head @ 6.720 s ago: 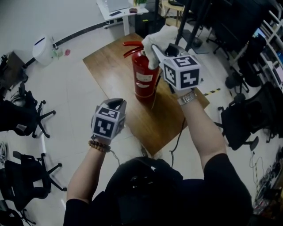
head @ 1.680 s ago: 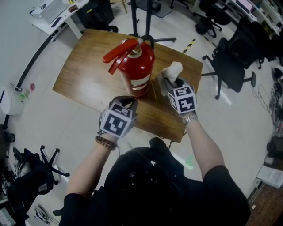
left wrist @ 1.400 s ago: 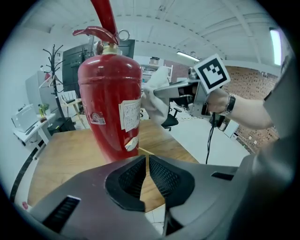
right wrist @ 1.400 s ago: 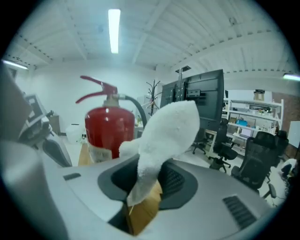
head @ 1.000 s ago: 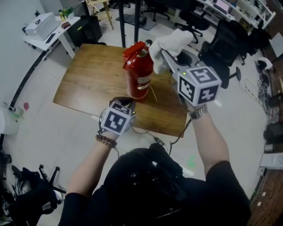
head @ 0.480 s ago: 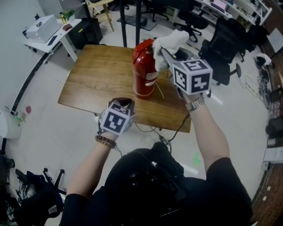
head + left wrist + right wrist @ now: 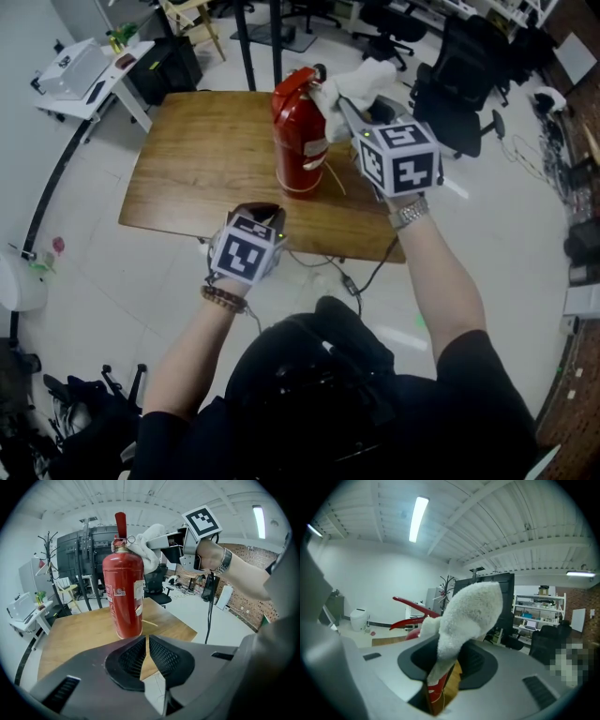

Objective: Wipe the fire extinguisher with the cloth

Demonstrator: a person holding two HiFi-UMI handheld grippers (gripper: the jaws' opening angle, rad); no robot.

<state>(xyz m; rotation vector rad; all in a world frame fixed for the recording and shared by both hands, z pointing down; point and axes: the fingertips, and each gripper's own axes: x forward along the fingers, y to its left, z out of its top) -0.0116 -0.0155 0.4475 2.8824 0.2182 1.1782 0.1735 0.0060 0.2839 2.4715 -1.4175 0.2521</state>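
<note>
Red fire extinguisher (image 7: pixel 300 141) stood on a table (image 7: pixel 187 178). The right gripper (image 7: pixel 345 101) pinched a white cloth (image 7: pixel 367 75) at its top; the left gripper (image 7: pixel 146 641) was closed, empty.

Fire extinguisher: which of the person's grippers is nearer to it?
Right. The right gripper, shut on the cloth, is at the top of the fire extinguisher; the left gripper, shut and empty, is back by the near edge of the table.
</note>
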